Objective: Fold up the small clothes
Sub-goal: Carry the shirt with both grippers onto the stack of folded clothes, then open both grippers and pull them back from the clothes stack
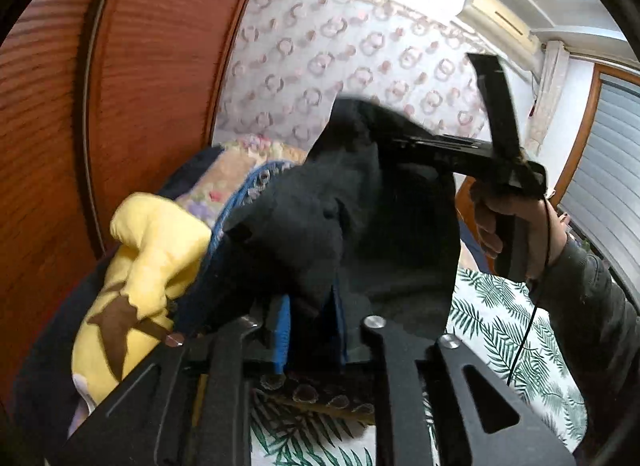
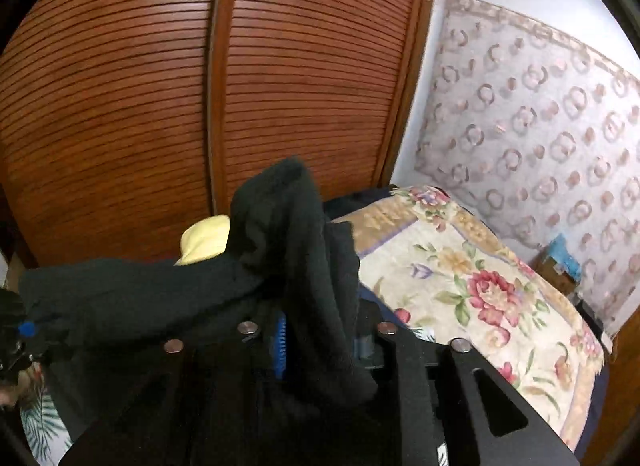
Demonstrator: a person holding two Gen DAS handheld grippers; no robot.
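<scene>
A dark fleece garment (image 1: 320, 217) hangs in the air, stretched between both grippers above the bed. In the left wrist view my left gripper (image 1: 310, 330) has the cloth bunched between its blue pads (image 1: 282, 330). Up and to the right, a hand (image 1: 504, 221) holds my right gripper (image 1: 384, 141), whose fingertips are buried in the cloth's upper edge. In the right wrist view the same garment (image 2: 140, 290) drapes over and between the right gripper's (image 2: 320, 346) fingers and stands up in a fold above them. At the far left edge of that view the left gripper (image 2: 16, 338) holds the other end.
A yellow soft item with a brown star (image 1: 152, 250) lies against the slatted wooden wardrobe doors (image 2: 160, 105). A folded floral quilt (image 2: 460, 278) sits at the bed's far end. A leaf-print sheet (image 1: 500, 326) covers the bed. The patterned padded wall (image 1: 340, 65) stands behind.
</scene>
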